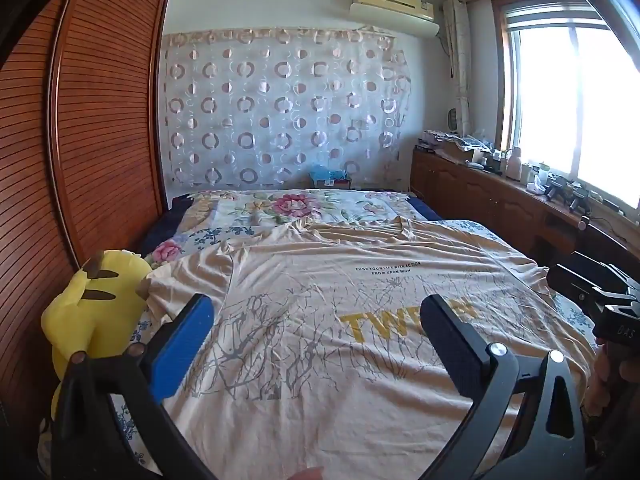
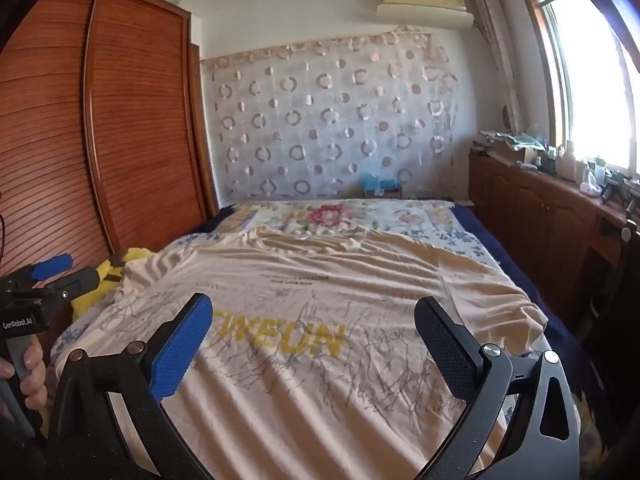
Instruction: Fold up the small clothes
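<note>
Both grippers — left gripper (image 1: 316,320), right gripper (image 2: 314,320) — jaws wide, empty, above beige T-shirt (image 1: 360,280).

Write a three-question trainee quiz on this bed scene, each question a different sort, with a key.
1. True or false: the beige T-shirt lies spread out, print side up, on the floral bedspread.
2. Multiple choice: the yellow plush toy sits (A) on the cabinet under the window, (B) at the bed's edge by the wooden wardrobe, (C) on top of the shirt's yellow lettering.
3. Fill in: the left gripper and the right gripper are both ____ over the shirt, holding nothing.

Key: 1 true; 2 B; 3 open.
</note>
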Tool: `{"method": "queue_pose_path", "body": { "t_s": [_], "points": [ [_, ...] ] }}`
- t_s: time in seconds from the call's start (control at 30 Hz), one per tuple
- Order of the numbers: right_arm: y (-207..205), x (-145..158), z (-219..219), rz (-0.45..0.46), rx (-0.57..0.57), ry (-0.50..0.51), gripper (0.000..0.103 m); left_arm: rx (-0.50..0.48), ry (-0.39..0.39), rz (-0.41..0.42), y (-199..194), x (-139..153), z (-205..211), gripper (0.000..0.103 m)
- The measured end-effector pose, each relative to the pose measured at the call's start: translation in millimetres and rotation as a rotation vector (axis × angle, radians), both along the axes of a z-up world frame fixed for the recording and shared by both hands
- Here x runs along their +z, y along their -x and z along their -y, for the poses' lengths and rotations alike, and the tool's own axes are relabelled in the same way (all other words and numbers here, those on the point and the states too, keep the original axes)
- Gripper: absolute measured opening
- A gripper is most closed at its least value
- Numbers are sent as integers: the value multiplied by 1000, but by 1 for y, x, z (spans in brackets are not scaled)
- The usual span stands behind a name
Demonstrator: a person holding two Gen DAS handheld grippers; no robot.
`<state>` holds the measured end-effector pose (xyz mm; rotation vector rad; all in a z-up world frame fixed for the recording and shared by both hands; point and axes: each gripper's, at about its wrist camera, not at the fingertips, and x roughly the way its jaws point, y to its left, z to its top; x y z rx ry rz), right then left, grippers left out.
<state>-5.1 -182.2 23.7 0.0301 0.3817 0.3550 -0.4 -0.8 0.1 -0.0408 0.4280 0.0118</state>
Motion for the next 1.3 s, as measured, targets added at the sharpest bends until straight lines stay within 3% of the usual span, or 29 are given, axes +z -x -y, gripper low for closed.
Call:
{"method": "queue_pose_path", "body": {
  "t_s": [1.3],
  "points": [
    [6,-6,-9,9,-3,0,103,-1,20,-2,2,0,-4,103]
  ]
}}
